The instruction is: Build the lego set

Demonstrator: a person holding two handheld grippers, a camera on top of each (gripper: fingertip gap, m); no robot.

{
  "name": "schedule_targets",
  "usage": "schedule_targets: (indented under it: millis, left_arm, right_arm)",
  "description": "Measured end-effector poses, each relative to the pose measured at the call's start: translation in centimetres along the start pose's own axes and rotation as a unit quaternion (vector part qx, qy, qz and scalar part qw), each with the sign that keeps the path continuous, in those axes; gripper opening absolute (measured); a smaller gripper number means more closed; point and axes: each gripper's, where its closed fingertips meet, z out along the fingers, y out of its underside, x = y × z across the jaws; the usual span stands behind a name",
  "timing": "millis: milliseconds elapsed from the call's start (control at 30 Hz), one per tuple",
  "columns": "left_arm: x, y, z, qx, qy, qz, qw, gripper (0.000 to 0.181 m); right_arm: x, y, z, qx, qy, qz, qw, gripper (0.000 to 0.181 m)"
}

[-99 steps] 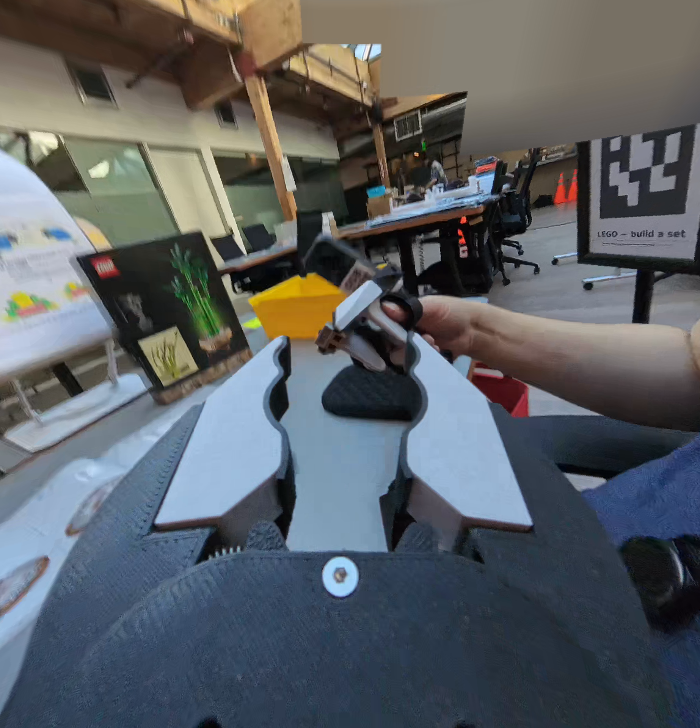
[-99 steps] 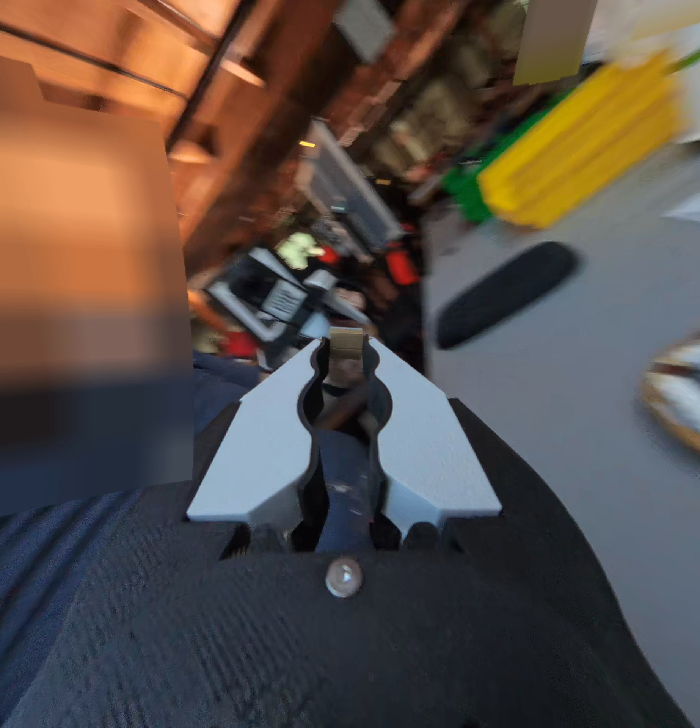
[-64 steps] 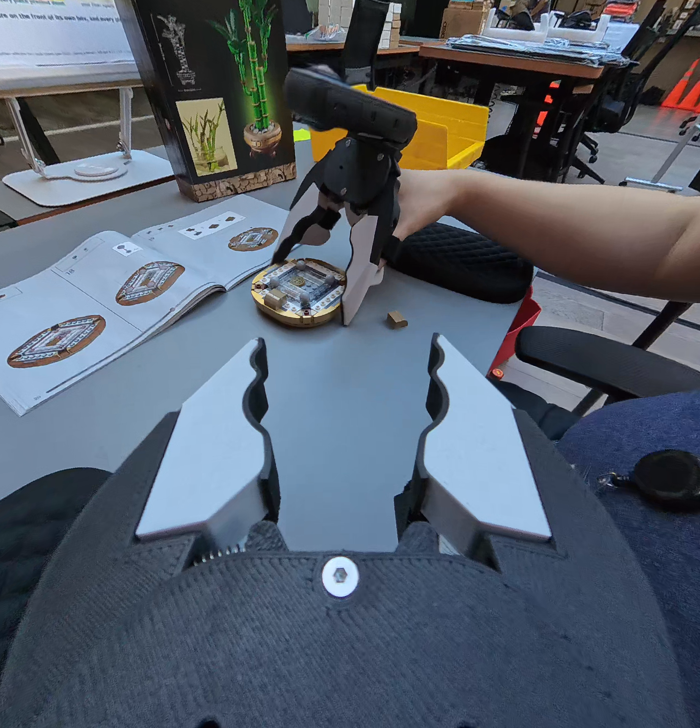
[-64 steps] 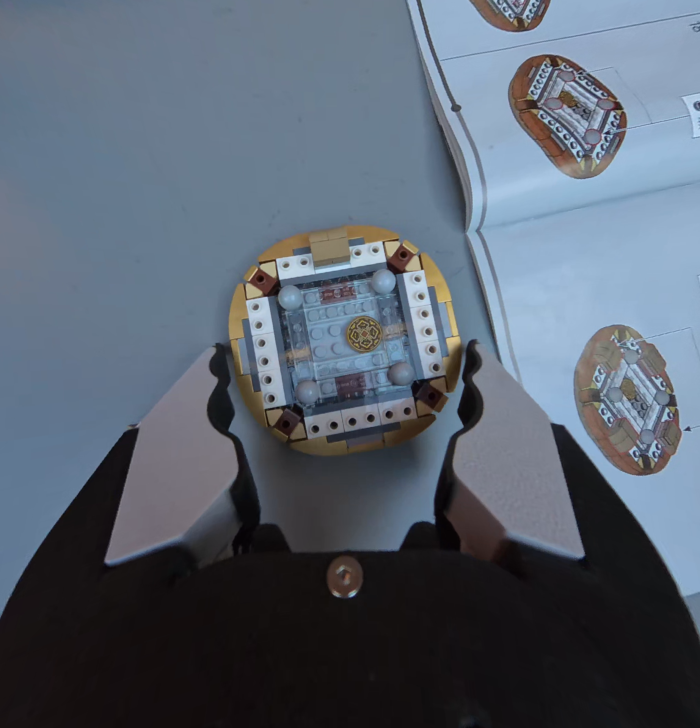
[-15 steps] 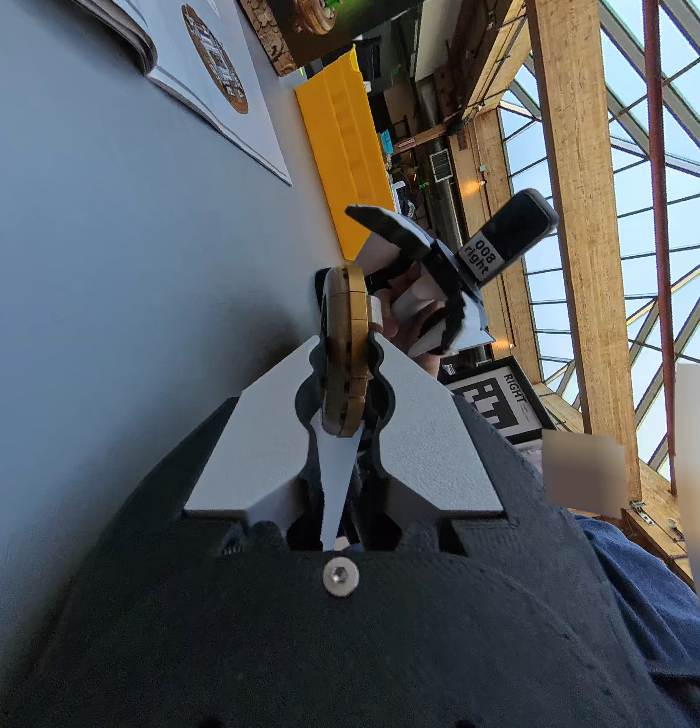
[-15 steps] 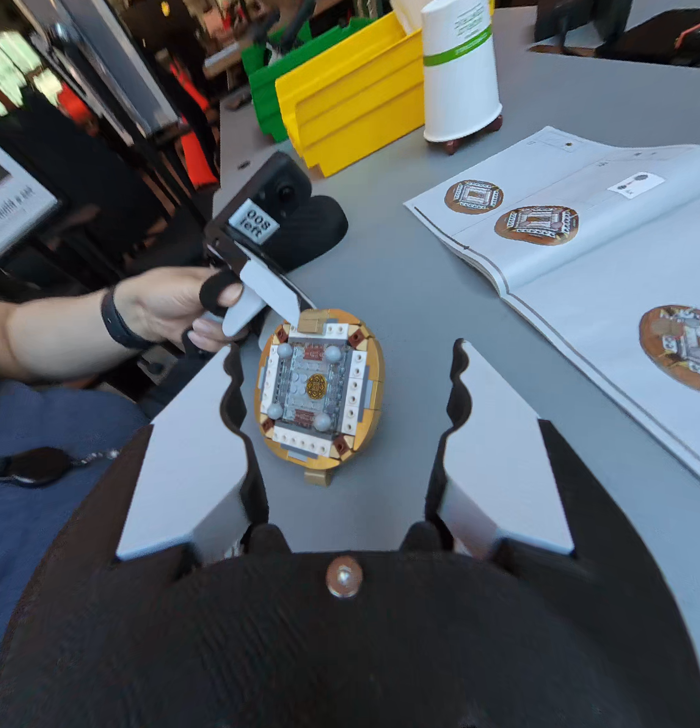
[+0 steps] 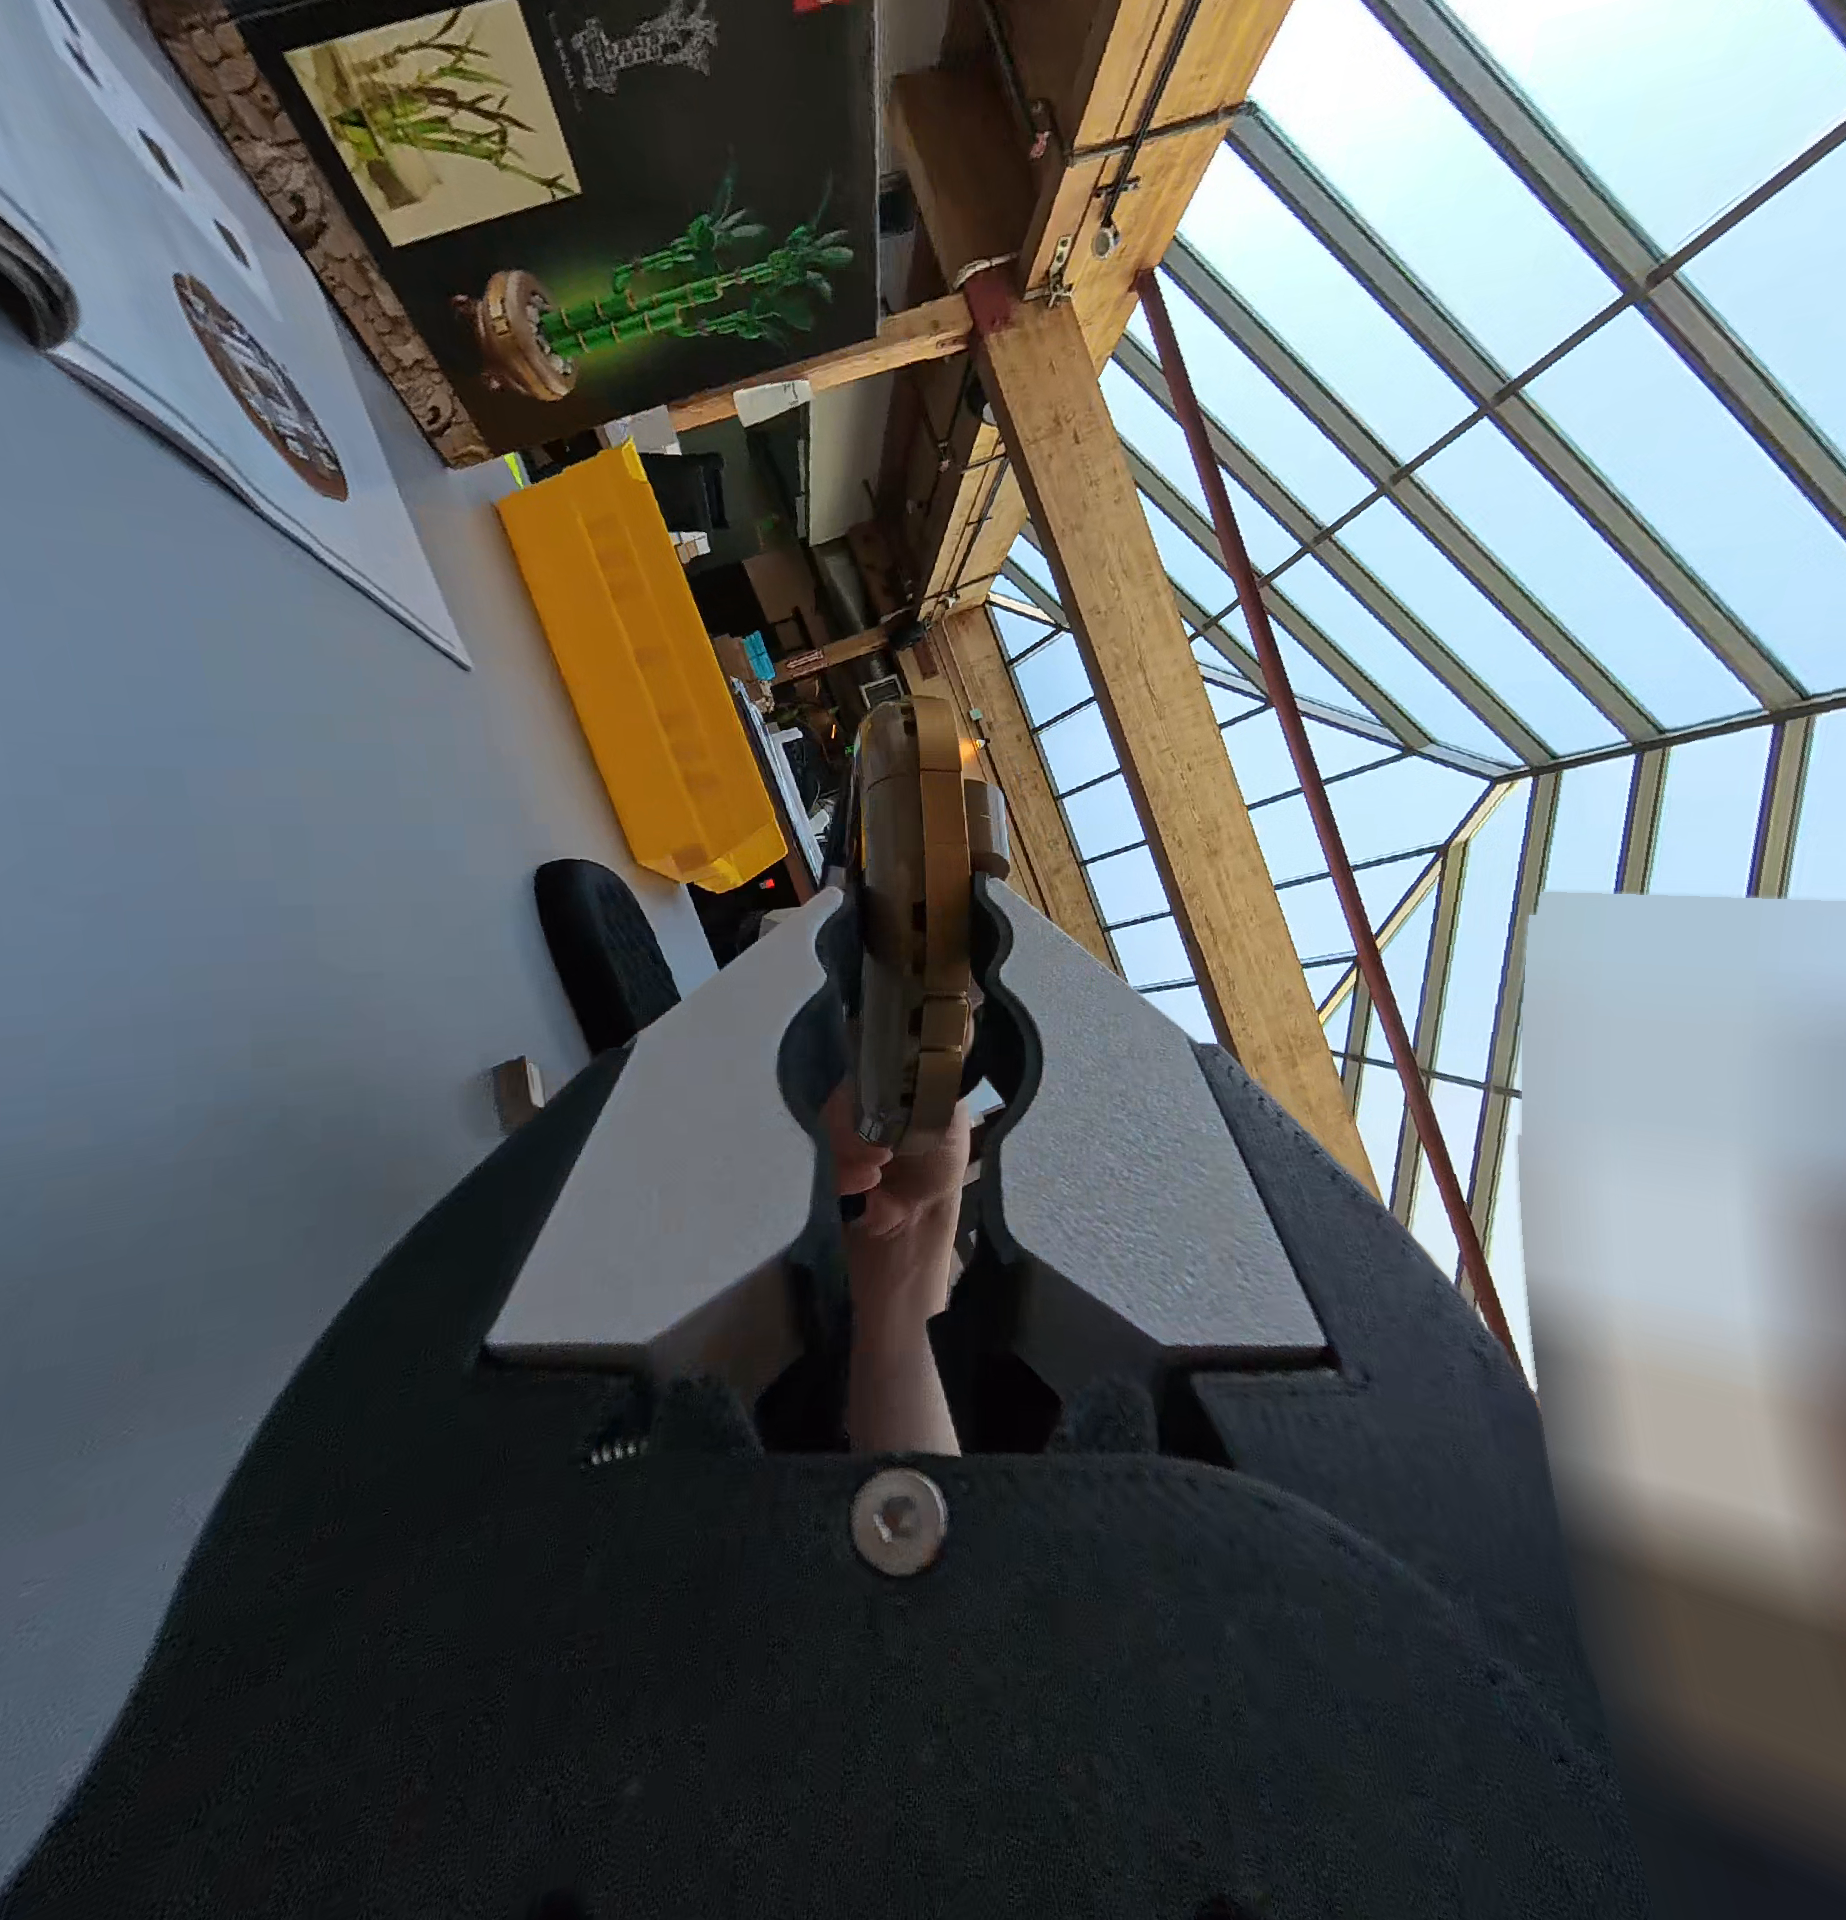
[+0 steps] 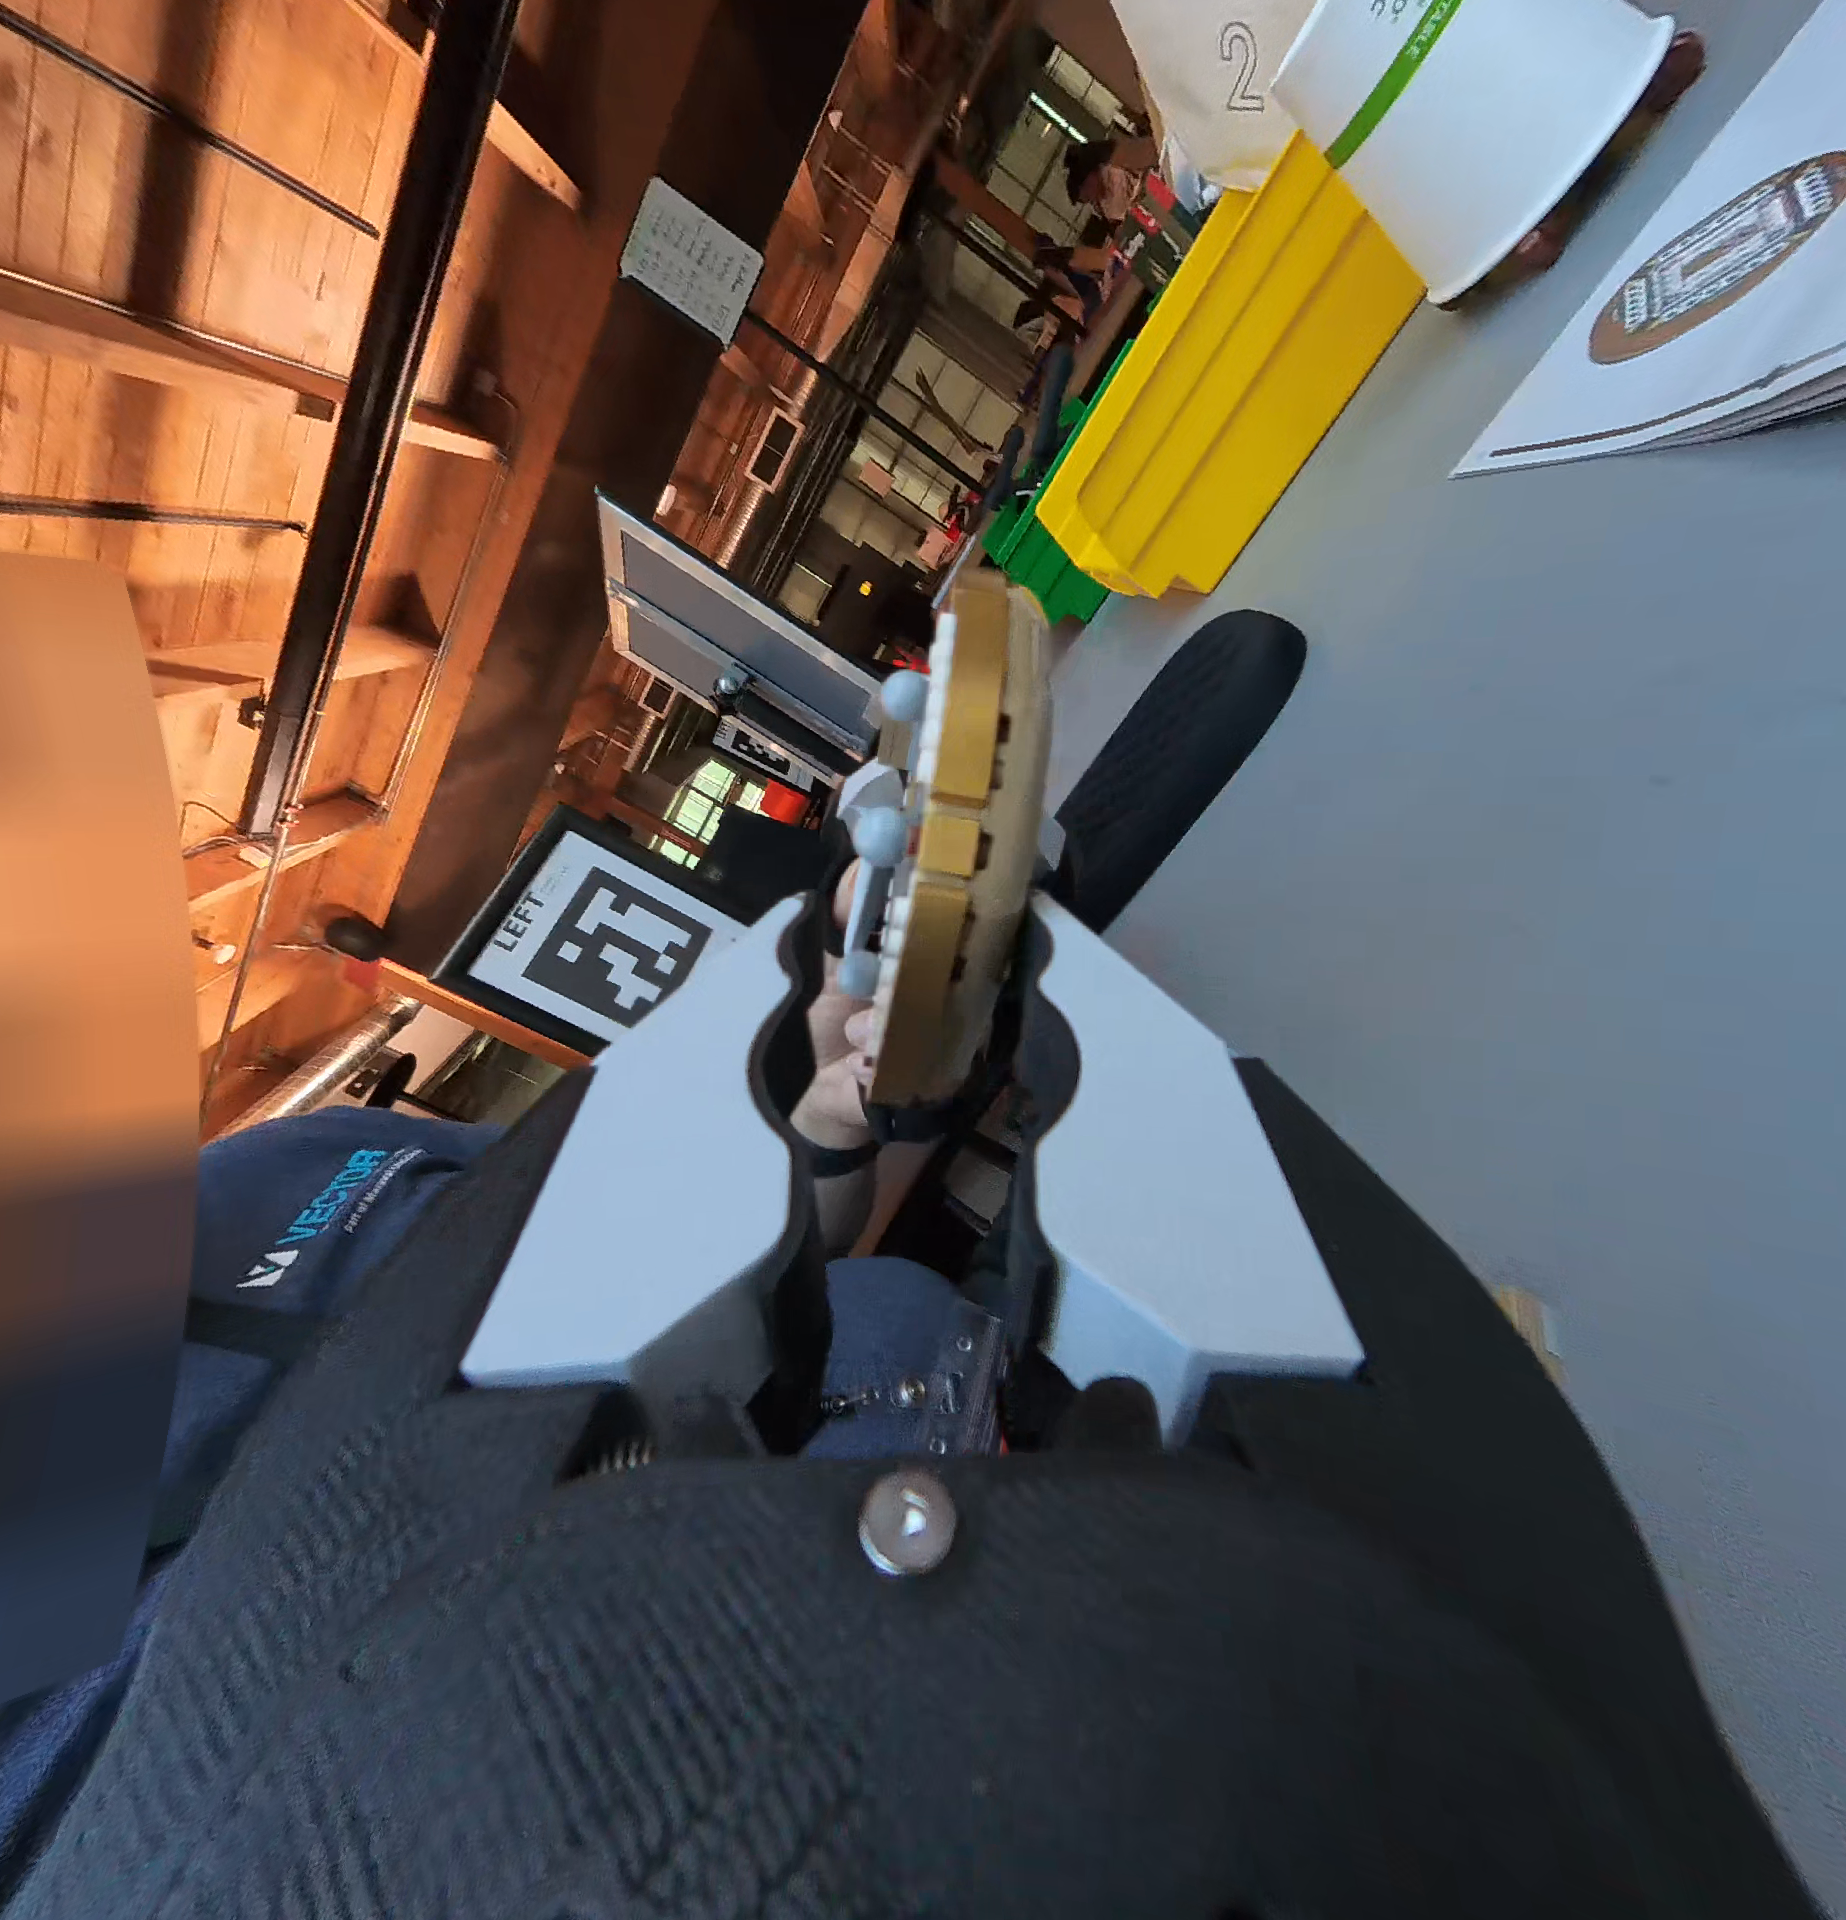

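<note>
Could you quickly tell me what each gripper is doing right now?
Left gripper: shut on the round gold brick disc.
Right gripper: around the same disc; whether clamped cannot be told.

My left gripper (image 7: 906,914) is closed on the round gold lego base (image 7: 914,935), which I see edge-on, pinched between the two grey fingers (image 7: 690,1132) and lifted off the grey tabletop (image 7: 171,831). The view is rolled, so the tabletop fills my left side. A small tan brick (image 7: 516,1091) lies on it just beside the gripper, near a black quilted pad (image 7: 602,951). Farther off I see a yellow bin (image 7: 638,675), the open instruction booklet (image 7: 223,364) and the set's black box (image 7: 586,187). A hand (image 7: 903,1226) shows behind the base.
</note>
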Motion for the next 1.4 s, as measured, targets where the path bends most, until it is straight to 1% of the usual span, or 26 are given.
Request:
schedule_targets:
  millis: [33,100,167,200,300,367,467,600,700,967,1067,1200,1300,1400]
  left_arm:
    - [0.4,0.0,-0.1,0.002,0.003,0.006,1.0,0.018]
    - [0.8,0.0,-0.3,0.008,0.001,0.025,1.0,0.018]
    - [0.9,0.4,-0.6,-0.007,-0.005,0.042,0.999,0.018]
    - [1.0,0.7,-0.8,-0.016,-0.008,0.049,0.999,0.021]
    - [1.6,1.1,-1.3,-0.035,-0.003,0.064,0.997,0.037]
    - [1.7,1.5,-1.5,-0.047,-0.006,0.07,0.996,0.043]
    - [0.8,1.8,-1.5,-0.067,-0.034,0.075,0.994,0.049]
    - [-0.3,2.3,-1.0,-0.097,-0.048,0.058,0.992,0.042]
    - [-0.5,3.3,-0.7,-0.134,-0.042,0.044,0.989,0.029]
    - [-1.3,4.4,-1.2,-0.17,-0.046,0.024,0.984,0.027]
    - [-1.4,4.2,-1.2,-0.163,-0.045,0.024,0.985,0.026]
    - [-1.0,4.0,-1.2,-0.15,-0.029,0.009,0.988,0.026]
    - [-1.2,3.9,-1.3,-0.136,-0.019,-0.028,0.99,0.025]
    - [-1.6,3.8,-1.5,-0.123,-0.019,-0.042,0.991,0.025]
  right_arm:
    - [0.1,0.2,0.2,-0.004,-0.001,-0.003,1.0,0.022]
    - [0.0,0.3,0.5,0.0,-0.015,0.007,1.0,0.02]
    - [-0.2,0.6,0.6,-0.007,-0.033,0.03,0.999,0.02]
    - [-0.2,0.7,0.6,-0.011,-0.039,0.042,0.998,0.02]
    - [0.0,1.2,0.8,-0.025,-0.046,0.074,0.996,0.02]
    - [0.1,1.4,1.0,-0.034,-0.041,0.078,0.996,0.02]
    - [0.3,1.9,1.5,-0.05,-0.025,0.069,0.996,0.02]
    - [0.2,2.4,2.1,-0.076,-0.025,0.065,0.995,0.02]
    - [0.7,2.9,2.3,-0.099,-0.004,0.05,0.994,0.02]
    - [1.1,3.2,2.1,-0.15,0.011,0.033,0.988,0.02]
    - [1.1,2.9,2.3,-0.159,0.012,0.023,0.987,0.02]
    - [0.8,2.4,2.5,-0.148,0.001,0.018,0.989,0.022]
    - [0.7,2.2,2.4,-0.137,-0.008,0.032,0.99,0.031]
    - [0.9,2.1,2.0,-0.127,-0.003,0.036,0.991,0.038]
